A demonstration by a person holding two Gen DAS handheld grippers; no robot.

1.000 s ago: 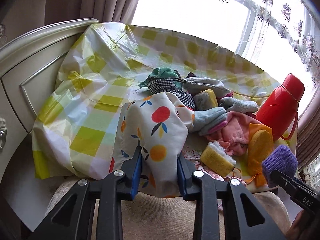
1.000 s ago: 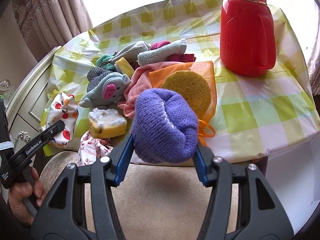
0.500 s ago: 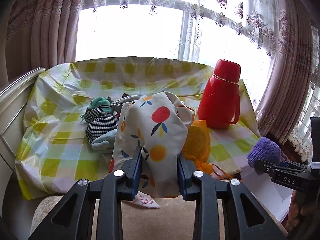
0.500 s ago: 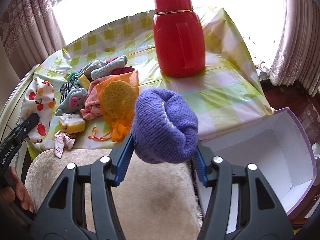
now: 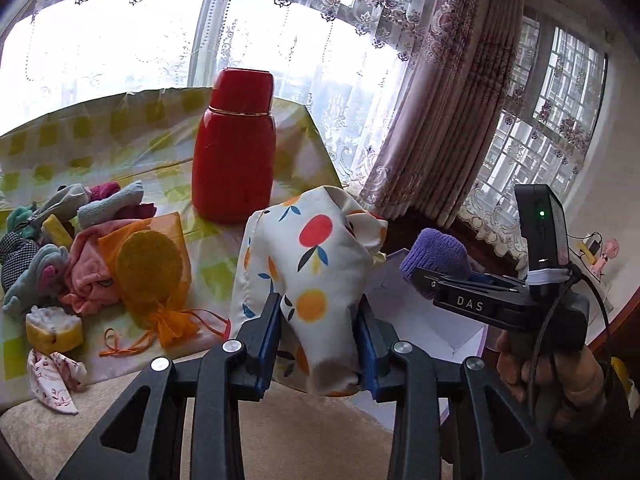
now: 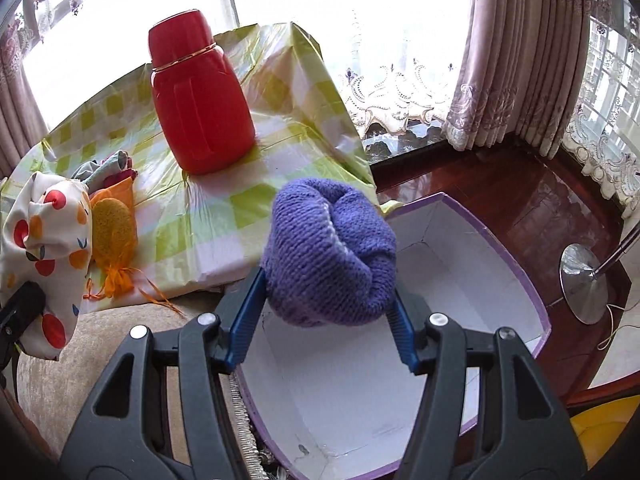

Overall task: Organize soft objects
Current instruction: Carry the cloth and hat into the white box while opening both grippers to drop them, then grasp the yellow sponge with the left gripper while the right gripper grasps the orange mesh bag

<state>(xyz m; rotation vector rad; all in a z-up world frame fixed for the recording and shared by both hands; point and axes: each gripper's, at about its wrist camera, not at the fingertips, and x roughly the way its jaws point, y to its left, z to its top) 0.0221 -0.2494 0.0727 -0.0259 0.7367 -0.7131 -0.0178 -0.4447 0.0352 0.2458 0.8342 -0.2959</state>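
Observation:
My left gripper [image 5: 318,308] holds a white fruit-print cloth bag [image 5: 308,256] upright between its blue pads, and its jaws are opening. It hangs over the table's right edge, next to a purple-rimmed white box [image 5: 416,312]. My right gripper [image 6: 328,292] has a purple knitted roll [image 6: 328,240] between its pads, and its jaws are opening too. The roll hangs above the box [image 6: 500,248], whose inside looks bare. A heap of soft things stays on the checked table [image 6: 208,220]: an orange mesh bag with a round sponge [image 5: 150,268], a pink cloth [image 5: 86,276], a yellow sponge block [image 5: 54,326].
A tall red thermos [image 5: 232,160] stands on the table behind the heap. A beige cushioned seat [image 5: 280,432] lies in front of the table, with a small printed cloth [image 5: 54,380] on it. Curtains and windows close the far side. A metal lamp foot [image 6: 584,284] stands on the wooden floor right of the box.
Both grippers swung right, away from the heap on the table. The purple roll came from the table's front edge to above the box. The fruit-print bag followed towards the box.

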